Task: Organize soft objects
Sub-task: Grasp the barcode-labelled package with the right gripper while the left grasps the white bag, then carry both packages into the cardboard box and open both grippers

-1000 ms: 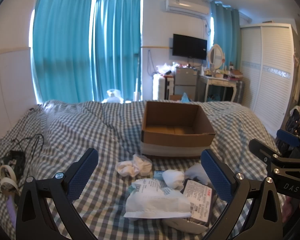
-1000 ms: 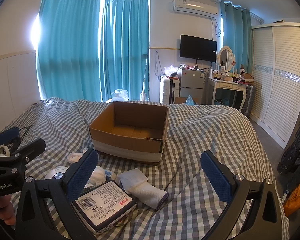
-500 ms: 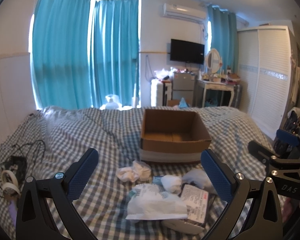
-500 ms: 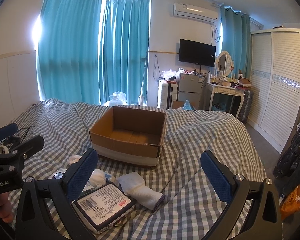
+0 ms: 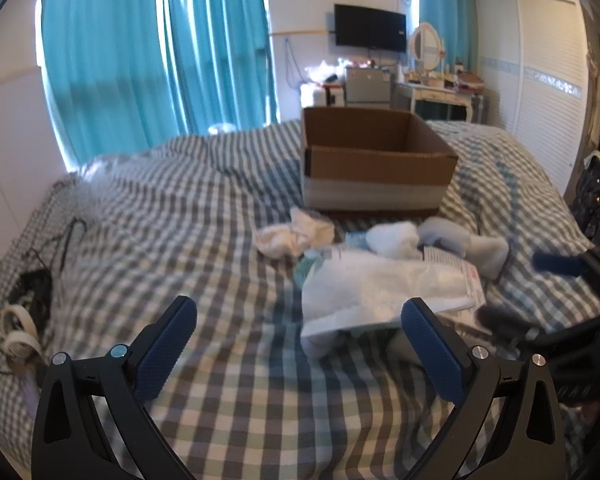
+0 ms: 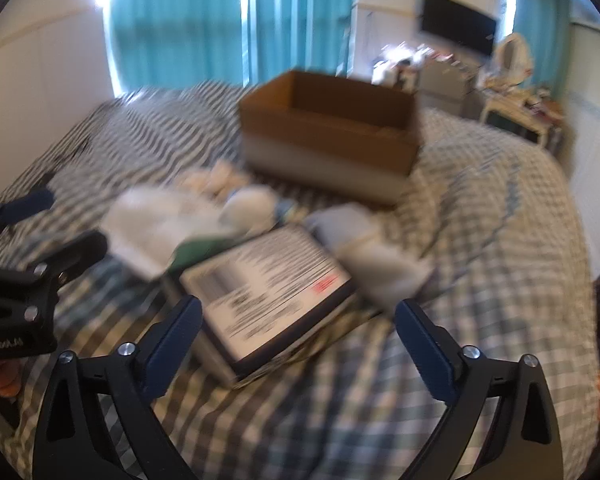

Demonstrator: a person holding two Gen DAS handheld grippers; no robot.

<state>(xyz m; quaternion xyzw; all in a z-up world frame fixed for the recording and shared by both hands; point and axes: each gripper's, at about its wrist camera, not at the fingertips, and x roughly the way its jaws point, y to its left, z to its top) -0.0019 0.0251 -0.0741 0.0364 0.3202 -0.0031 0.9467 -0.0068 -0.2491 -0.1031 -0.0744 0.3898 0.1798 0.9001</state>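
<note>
An open cardboard box (image 5: 374, 160) stands on the checked bed, also in the right wrist view (image 6: 332, 136). In front of it lies a heap of soft things: a crumpled white cloth (image 5: 294, 234), a white rolled sock (image 5: 392, 238), a grey sock (image 5: 464, 242), a white plastic bag (image 5: 380, 288) and a flat labelled package (image 6: 272, 288). My left gripper (image 5: 296, 344) is open and empty, low over the bed just left of the bag. My right gripper (image 6: 298, 340) is open and empty, close above the labelled package. The right wrist view is blurred.
Black cables and white headphones (image 5: 18, 320) lie at the bed's left edge. Teal curtains (image 5: 160, 52), a dresser (image 5: 436, 92) and a white wardrobe (image 5: 540, 80) stand beyond the bed. A dark bag (image 5: 596, 196) sits off the bed's right side.
Both grippers have dropped and moved forward toward the heap. The box and the soft things look larger and nearer. Both jaws stay open.
</note>
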